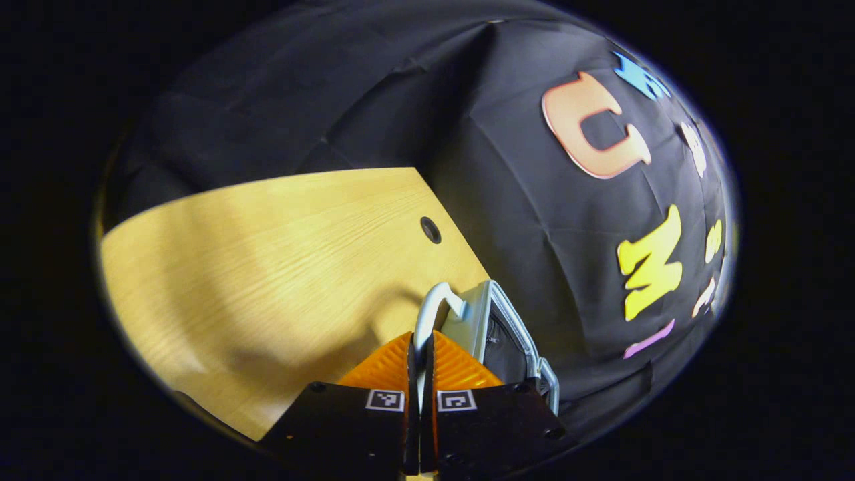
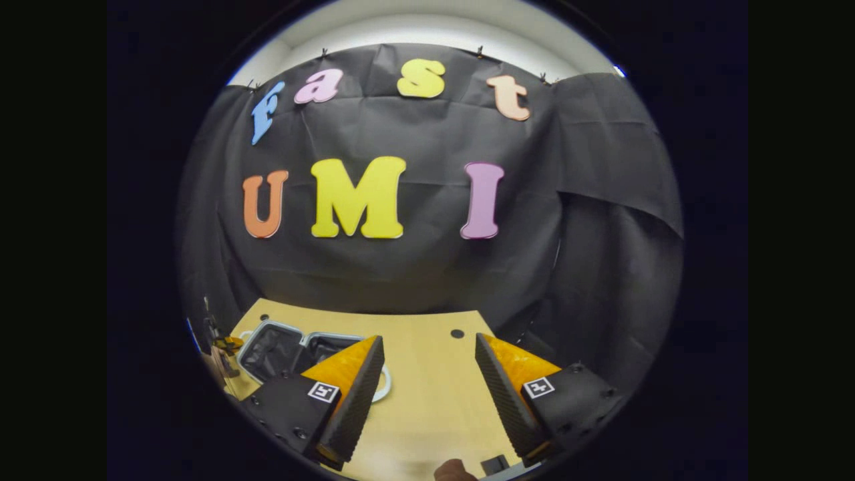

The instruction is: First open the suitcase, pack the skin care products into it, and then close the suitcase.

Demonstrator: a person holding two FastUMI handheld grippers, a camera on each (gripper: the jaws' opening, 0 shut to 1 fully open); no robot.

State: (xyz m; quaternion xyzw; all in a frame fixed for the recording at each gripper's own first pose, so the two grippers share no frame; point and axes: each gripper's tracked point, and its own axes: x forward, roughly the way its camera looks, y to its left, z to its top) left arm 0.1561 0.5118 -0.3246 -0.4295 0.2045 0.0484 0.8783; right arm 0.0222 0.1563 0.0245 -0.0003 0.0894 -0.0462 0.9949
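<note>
The left gripper (image 1: 421, 361) has its fingers closed on the silver handle (image 1: 431, 307) of the small silver-rimmed suitcase (image 2: 287, 347), which lies open on the light wooden counter (image 2: 427, 374). The right gripper (image 2: 427, 381) hovers above the counter, fingers wide apart and empty.

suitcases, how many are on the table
1: the suitcase lies open at the table's far left in the right gripper view; the left gripper is shut on its handle.
</note>
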